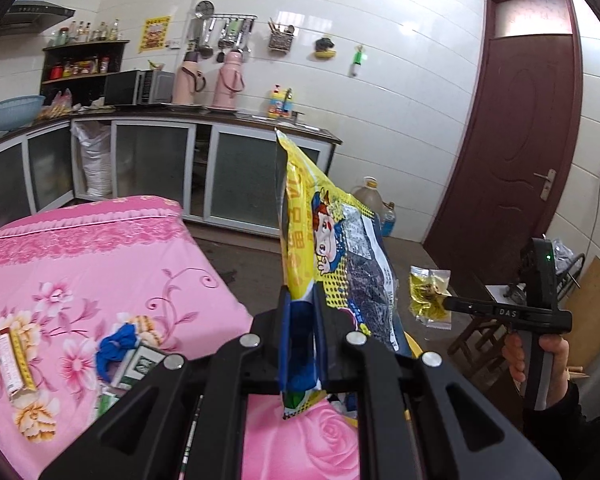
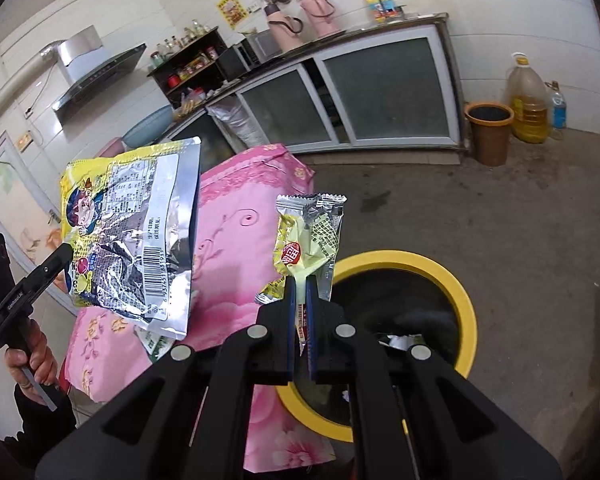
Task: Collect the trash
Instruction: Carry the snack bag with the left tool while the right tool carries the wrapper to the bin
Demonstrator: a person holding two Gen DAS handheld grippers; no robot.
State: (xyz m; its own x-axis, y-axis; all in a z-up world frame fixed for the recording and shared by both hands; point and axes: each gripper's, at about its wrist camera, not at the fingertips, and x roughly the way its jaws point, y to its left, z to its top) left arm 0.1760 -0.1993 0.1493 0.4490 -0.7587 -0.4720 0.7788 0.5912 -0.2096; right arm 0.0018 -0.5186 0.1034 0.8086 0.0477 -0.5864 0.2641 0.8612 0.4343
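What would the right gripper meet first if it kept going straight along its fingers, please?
Probably the floor. The right gripper, shut on a small wrapper, points over the yellow bin at bare floor before the cabinets; depth is unclear.

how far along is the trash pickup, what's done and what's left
Partly done. The yellow-rimmed bin already holds some scraps. In hand: the left gripper is shut on a large yellow snack bag, and the right gripper is shut on a small yellow wrapper, held above the bin. Left: both need dropping in, and a yellow box, blue scrap and green-white packet remain on the pink cloth.
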